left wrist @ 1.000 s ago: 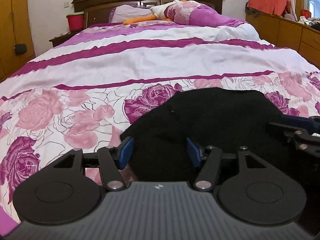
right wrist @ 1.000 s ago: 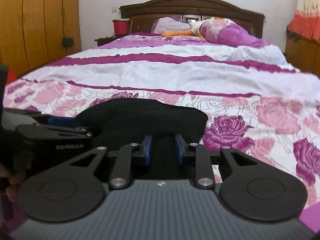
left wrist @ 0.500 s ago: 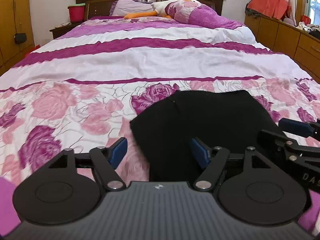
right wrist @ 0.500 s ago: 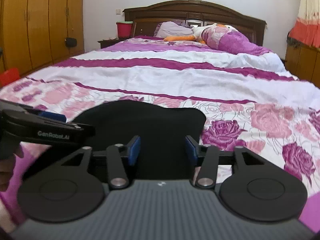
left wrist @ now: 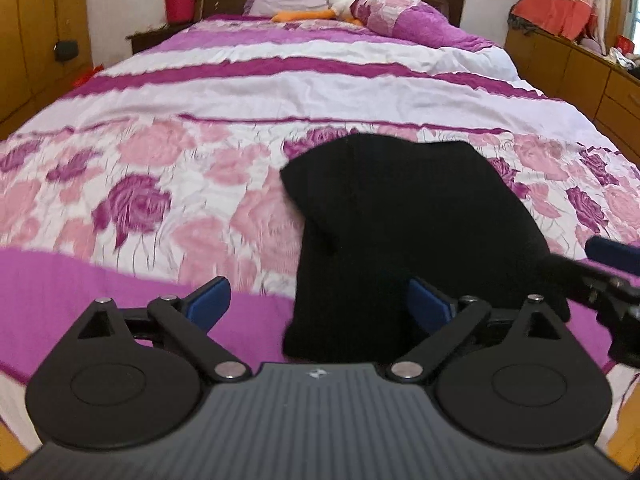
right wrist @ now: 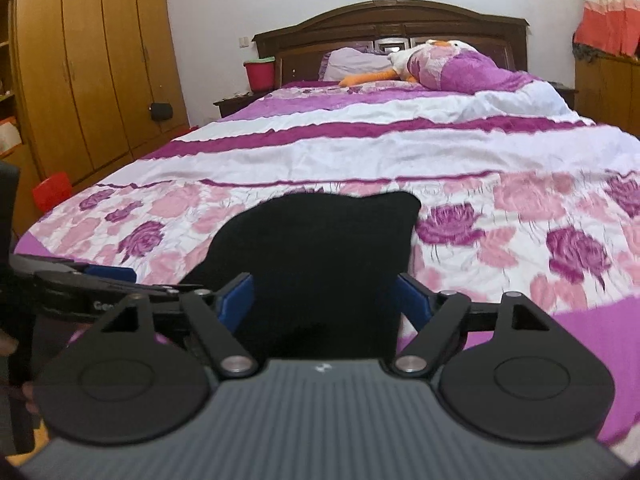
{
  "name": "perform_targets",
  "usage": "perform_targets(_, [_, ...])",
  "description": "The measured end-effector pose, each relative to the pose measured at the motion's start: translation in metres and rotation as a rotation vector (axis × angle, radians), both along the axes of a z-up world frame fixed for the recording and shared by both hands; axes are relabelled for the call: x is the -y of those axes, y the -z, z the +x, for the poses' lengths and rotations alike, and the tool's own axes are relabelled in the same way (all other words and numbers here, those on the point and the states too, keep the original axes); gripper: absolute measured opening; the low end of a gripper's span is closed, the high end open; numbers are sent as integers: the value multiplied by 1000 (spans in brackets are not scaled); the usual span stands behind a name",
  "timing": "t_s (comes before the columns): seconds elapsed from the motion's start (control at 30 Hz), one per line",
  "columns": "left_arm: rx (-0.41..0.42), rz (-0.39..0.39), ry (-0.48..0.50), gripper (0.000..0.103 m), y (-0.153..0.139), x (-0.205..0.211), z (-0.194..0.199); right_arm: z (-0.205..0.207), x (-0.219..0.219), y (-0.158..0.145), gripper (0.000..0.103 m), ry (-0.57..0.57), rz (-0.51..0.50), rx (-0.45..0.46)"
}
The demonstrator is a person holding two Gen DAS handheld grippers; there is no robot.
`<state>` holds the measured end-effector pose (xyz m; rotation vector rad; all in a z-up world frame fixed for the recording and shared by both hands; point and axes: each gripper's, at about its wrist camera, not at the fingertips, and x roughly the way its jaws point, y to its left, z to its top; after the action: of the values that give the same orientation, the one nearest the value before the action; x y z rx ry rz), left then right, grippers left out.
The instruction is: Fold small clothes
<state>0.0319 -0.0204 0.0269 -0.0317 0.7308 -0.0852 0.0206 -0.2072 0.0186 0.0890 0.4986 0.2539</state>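
Now that both sets of fingers have just been opening, the black garment (left wrist: 400,220) lies released on the bed (left wrist: 320,92), flat on the rose-printed foot of the quilt, well short of the headboard (right wrist: 392,28). A second ago the left gripper (left wrist: 320,304) and the right gripper (right wrist: 326,300) sat close over its near hem with their blue pads narrowly set; they now stand wide, the left wider, and both have drawn back toward the foot of the bed, so more of the quilt shows around the cloth. In the left view only the right-hand pad overlaps the garment's near edge, with no pinch; in the right view the cloth lies between the spread pads, untouched as far as I can tell. Its far edge looks doubled over, so I judge this fold to be laid down and let go. A further fold or smoothing may remain.
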Motion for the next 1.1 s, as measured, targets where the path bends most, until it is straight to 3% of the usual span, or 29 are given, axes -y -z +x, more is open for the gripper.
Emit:
perform_targets(0.33, [-50,22,29,101,28,14,-16,-20,14,33,80,44,59,-67])
perform_targets(0.57, [-101,38,33,101,45,21,-4,-16,13,52,80,64,32,-107])
perform_targets(1.1, [-137,86,8,103,58,28,12,-12,15,69,80,70,17,-113])
